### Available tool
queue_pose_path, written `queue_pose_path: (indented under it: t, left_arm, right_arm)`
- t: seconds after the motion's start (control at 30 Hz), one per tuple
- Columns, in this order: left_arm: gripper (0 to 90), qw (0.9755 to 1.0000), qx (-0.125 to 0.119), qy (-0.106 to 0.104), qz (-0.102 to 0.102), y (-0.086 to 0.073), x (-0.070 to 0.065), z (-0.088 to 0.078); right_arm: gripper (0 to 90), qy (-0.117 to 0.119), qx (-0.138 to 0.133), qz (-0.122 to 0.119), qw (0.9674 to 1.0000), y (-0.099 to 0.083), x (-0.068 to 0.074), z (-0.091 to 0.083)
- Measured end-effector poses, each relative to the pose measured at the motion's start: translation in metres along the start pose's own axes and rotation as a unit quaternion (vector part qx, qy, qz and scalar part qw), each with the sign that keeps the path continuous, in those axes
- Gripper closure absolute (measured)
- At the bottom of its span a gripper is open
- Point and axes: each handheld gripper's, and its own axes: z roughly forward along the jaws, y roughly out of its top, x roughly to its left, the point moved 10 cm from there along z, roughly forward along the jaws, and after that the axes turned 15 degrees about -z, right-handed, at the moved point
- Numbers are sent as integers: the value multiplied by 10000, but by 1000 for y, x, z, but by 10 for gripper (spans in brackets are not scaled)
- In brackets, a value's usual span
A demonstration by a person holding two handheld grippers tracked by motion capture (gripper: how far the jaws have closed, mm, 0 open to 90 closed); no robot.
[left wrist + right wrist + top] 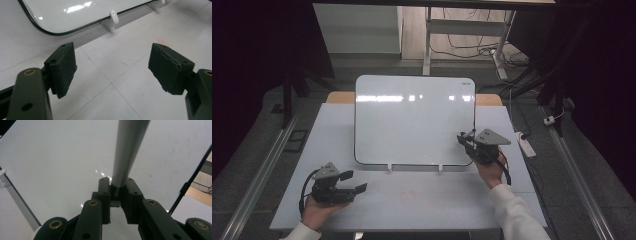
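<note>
With the right gripper [117,192] clamped on a grey marker [127,150] at the whiteboard's [412,120] right edge, pressing hard could tip the propped board, while the left gripper [112,70] waits open, near left.

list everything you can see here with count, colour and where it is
whiteboard: 1, white with a thin dark rim, propped upright at the middle of the table
board feet: 2, white, under the whiteboard's lower edge
pen: 1, grey barrel, clamped in the right gripper, held over the board's face
table: 1, pale grey top with faint red marks
power strip: 1, white, on the floor right of the table
cables: several, dark, on the floor behind the table
left gripper: 1, black, jaws apart, low over the table's front left
right gripper: 1, black, at the board's lower right corner
hands: 2, white sleeves, at the near edge
</note>
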Motion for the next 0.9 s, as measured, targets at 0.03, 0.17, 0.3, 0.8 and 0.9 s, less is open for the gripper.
queue_pose_path:
  t: [0.03,0.17,0.3,0.8,0.9]
  left_arm:
    - [230,10000,-7,-12,-3,0,-1,0]
    - [232,10000,-70,-23,24,4,-4,-1]
    - [237,9996,-197,-78,163,15,-15,0]
    - [269,9904,-705,-567,1045,71,-93,10]
    - [274,9884,-689,-694,1166,78,-108,18]
  right_arm:
    - [778,-9,-2,12,10000,0,0,0]
    - [778,154,-45,-8,9999,5,8,-4]
    - [778,553,-176,31,9983,17,29,-13]
    - [777,1672,-373,249,9849,37,100,-21]
    - [777,1836,-407,330,9816,39,109,-19]
